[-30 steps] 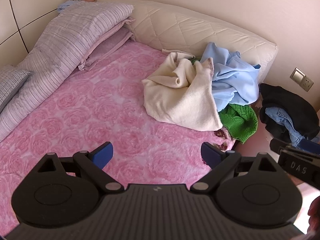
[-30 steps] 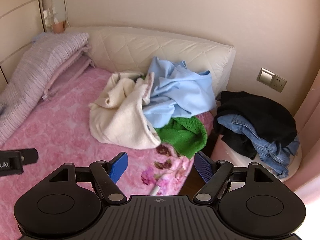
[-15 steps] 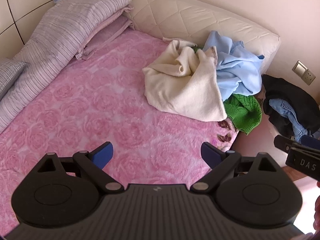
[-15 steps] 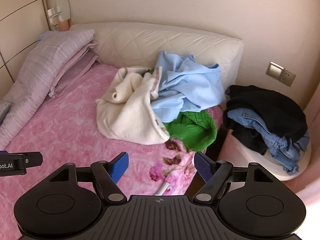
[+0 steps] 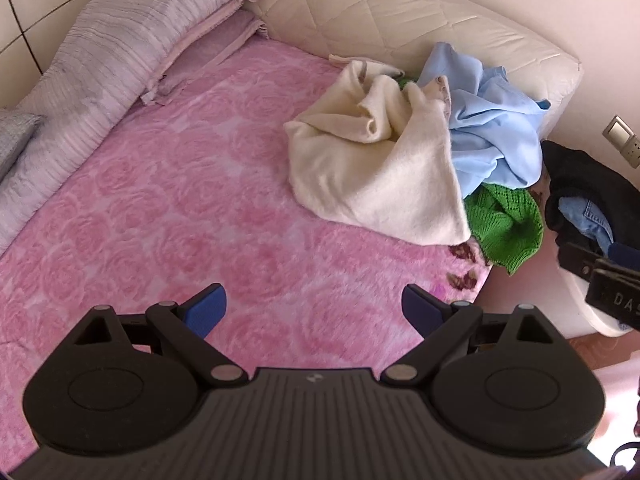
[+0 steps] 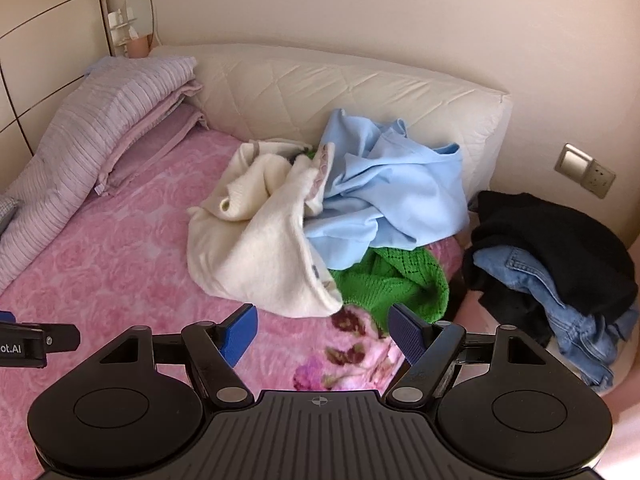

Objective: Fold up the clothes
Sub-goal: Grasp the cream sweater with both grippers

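A heap of clothes lies at the far right corner of the pink rose-patterned bed (image 5: 168, 208) (image 6: 120, 264). On top is a crumpled cream garment (image 5: 376, 176) (image 6: 264, 248). Behind it lies a light blue garment (image 5: 492, 136) (image 6: 392, 200), and a green knit (image 5: 504, 220) (image 6: 392, 280) hangs over the bed's edge. My left gripper (image 5: 314, 310) hovers open above the bed, short of the heap, holding nothing. My right gripper (image 6: 322, 330) is open too, just before the cream garment's near edge.
A cream quilted headboard (image 6: 340, 88) backs the heap. Folded lilac bedding (image 5: 120, 48) (image 6: 100, 136) lines the left side. Black clothing and blue jeans (image 6: 552, 264) (image 5: 588, 196) lie piled on a low round stand to the right of the bed. A wall socket (image 6: 586, 170) is above it.
Both grippers have moved forward toward the heap of clothes, which now looks larger and nearer. Their fingers stay open. The clothes have not moved.
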